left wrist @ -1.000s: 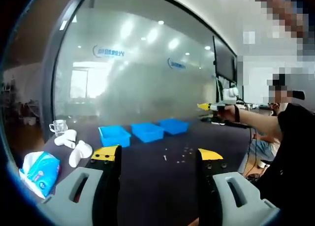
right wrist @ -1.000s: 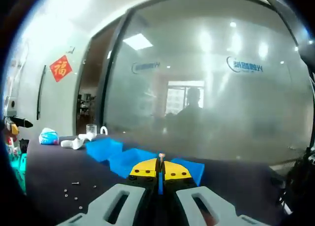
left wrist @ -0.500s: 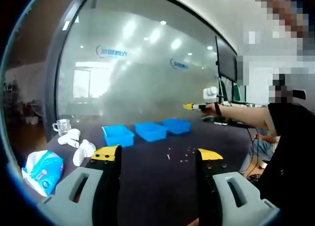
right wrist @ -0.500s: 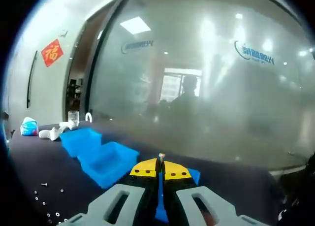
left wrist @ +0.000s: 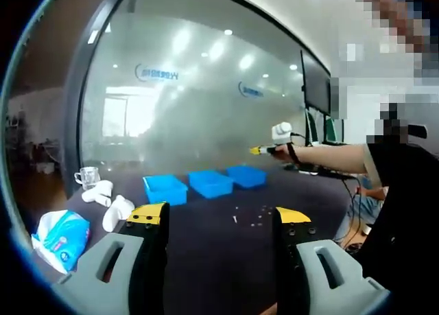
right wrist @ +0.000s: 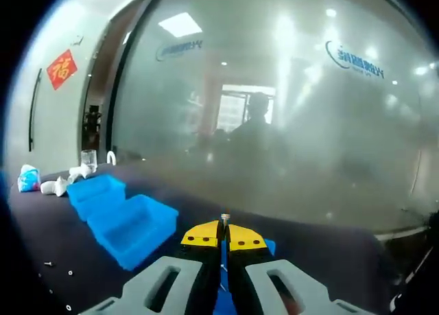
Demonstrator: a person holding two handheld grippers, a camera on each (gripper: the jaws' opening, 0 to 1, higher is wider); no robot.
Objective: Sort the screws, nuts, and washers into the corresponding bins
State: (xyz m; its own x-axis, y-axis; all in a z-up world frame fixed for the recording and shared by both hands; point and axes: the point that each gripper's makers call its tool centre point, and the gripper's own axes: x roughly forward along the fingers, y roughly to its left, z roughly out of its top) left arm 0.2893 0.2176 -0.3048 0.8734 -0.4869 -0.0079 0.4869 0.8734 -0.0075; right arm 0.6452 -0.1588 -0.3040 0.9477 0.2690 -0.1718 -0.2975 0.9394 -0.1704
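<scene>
Right gripper view has the right gripper (right wrist: 223, 241) with its jaws clenched on a small screw (right wrist: 224, 219), only the head poking up above the yellow tips. It's held up above the blue bins (right wrist: 130, 226), with the nearest one peeking out just behind the jaws. That screw looks tiny, hard and slick, so I'd guess it can twist or pop out easily; pinching it across the shank like this seems the way to go. The bins sit in a row on the dark counter (right wrist: 41, 232) and have low walls, so there's plenty of room to come down from above, but the glass wall (right wrist: 309, 123) is right behind them.

In the left gripper view the left gripper (left wrist: 221, 222) is released, jaws wide apart with nothing between them, hovering near the counter's edge. A scatter of loose hardware (left wrist: 250, 217) lies past it, well apart from the bins. Off to the left are a tissue pack (left wrist: 58, 236), some white things and a glass cup (left wrist: 86, 176).
</scene>
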